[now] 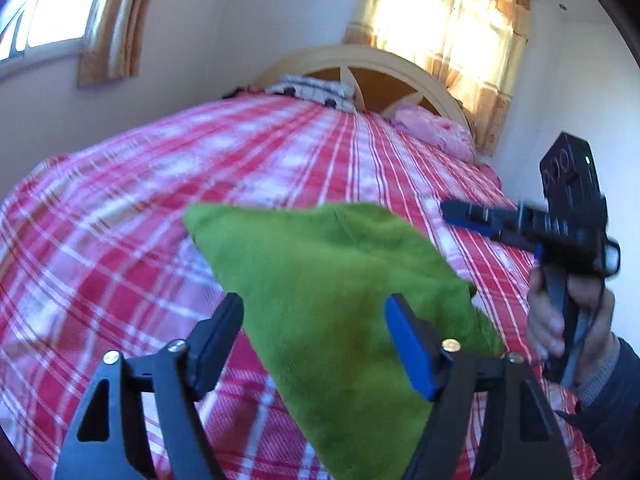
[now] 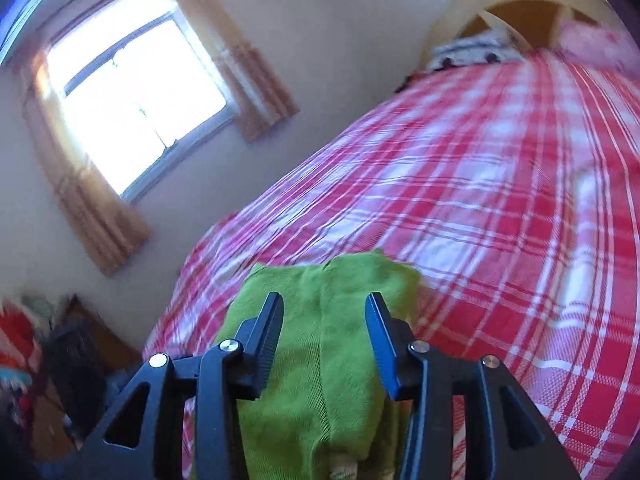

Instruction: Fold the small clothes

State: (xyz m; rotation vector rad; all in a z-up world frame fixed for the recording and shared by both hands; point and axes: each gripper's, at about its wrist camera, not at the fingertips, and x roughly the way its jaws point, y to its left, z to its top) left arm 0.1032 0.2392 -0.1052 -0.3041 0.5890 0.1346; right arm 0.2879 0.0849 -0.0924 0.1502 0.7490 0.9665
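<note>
A small green knit garment (image 1: 320,280) lies folded on the red and white plaid bedspread (image 1: 160,200). My left gripper (image 1: 314,312) is open above its near part, with fingers on either side and nothing held. My right gripper (image 1: 452,210) shows at the right of the left wrist view, held in a hand above the bed, to the right of the garment. In the right wrist view the right gripper (image 2: 324,308) is open and hovers over the green garment (image 2: 320,360), which shows a lengthwise fold line.
A cream arched headboard (image 1: 380,68) with a patterned pillow (image 1: 312,88) and a pink pillow (image 1: 436,128) stands at the far end. Curtained windows (image 2: 136,92) are on the walls. Dark furniture and clutter (image 2: 60,380) stand on the floor left of the bed.
</note>
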